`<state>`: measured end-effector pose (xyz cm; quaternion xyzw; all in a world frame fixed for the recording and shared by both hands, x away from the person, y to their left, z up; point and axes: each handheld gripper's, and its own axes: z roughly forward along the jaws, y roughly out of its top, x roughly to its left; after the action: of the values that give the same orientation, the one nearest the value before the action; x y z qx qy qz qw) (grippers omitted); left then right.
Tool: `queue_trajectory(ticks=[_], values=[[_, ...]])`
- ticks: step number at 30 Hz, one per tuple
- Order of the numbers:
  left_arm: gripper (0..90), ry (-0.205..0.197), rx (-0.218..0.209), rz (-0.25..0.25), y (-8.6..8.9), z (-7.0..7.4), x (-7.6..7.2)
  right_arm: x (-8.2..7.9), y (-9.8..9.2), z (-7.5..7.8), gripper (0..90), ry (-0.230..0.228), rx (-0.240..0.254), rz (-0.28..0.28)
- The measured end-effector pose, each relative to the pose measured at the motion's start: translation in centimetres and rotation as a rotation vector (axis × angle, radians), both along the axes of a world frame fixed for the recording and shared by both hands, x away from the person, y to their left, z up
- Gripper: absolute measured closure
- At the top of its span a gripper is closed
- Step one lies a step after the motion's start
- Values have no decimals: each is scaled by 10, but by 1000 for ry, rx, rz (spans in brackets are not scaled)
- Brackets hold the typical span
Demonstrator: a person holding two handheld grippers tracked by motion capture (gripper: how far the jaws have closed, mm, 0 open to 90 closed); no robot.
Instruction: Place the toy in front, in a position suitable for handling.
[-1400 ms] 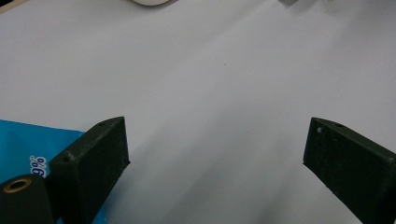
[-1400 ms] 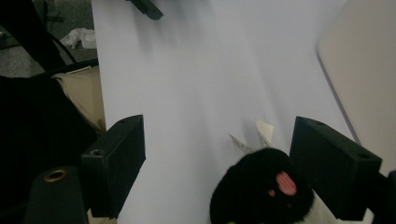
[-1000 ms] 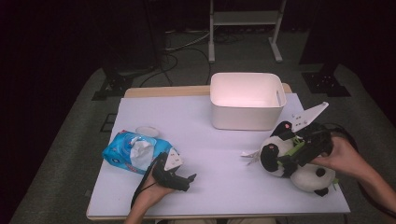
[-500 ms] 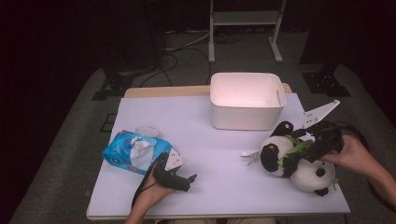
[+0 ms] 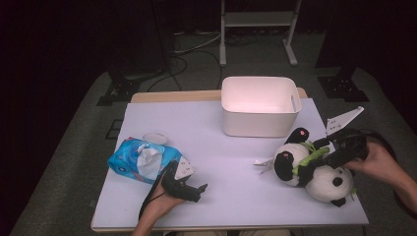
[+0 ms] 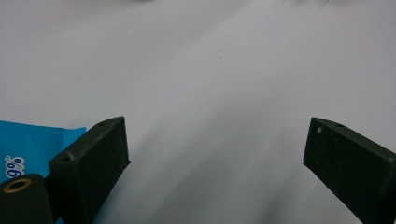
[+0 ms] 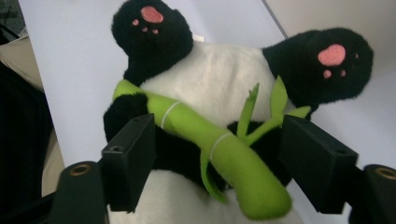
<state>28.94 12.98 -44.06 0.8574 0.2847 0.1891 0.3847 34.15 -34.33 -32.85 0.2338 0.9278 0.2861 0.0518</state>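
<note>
- On the right of the white table (image 5: 226, 162), near the front edge: plush panda (image 5: 314, 172), lying on its back just in front of the white bin (image 5: 259, 105).
- Black limbs, white belly, pink pads on both raised paws; green bamboo stalk (image 7: 219, 149) with thin leaves lying across the chest.
- Right gripper (image 7: 217, 163): jaws either side of the bamboo and chest, just been closing, not yet pressing.
- Left gripper (image 6: 215, 158): jaws spread wide over bare table, beside the blue tissue pack (image 5: 140, 160).

The table (image 5: 221, 147) centre between the tissue pack (image 5: 140, 160) and the plush panda (image 5: 314, 169) lies open. The white bin (image 5: 259, 105) blocks the far side just beyond the panda.
</note>
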Motion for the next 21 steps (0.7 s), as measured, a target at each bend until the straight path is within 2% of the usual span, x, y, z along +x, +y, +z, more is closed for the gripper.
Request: queue_trajectory(ticks=[3, 4, 5, 8, 9, 10, 16, 21], values=[[59, 1, 1, -1, 0, 0, 0, -1, -2, 0, 341, -4, 1, 2], [59, 0, 4, -2, 0, 0, 0, -1, -4, 1, 409, -4, 0, -2], [59, 0, 4, -2, 0, 0, 0, -1, -4, 1, 409, -4, 0, -2], [59, 0, 6, -1, 1, 0, 0, -2, -5, 2, 549, -11, -4, -4], [59, 0, 6, -1, 1, 0, 0, -2, -5, 2, 549, -11, -4, -4], [59, 0, 6, 0, 1, 1, -1, -1, -6, 2, 597, -4, 2, -2], [59, -3, 8, 5, 3, 2, -1, -1, -6, 2, 695, 13, -4, 12], [59, -3, 5, 3, 2, 2, -1, -2, -5, 3, 736, 22, -5, 32]])
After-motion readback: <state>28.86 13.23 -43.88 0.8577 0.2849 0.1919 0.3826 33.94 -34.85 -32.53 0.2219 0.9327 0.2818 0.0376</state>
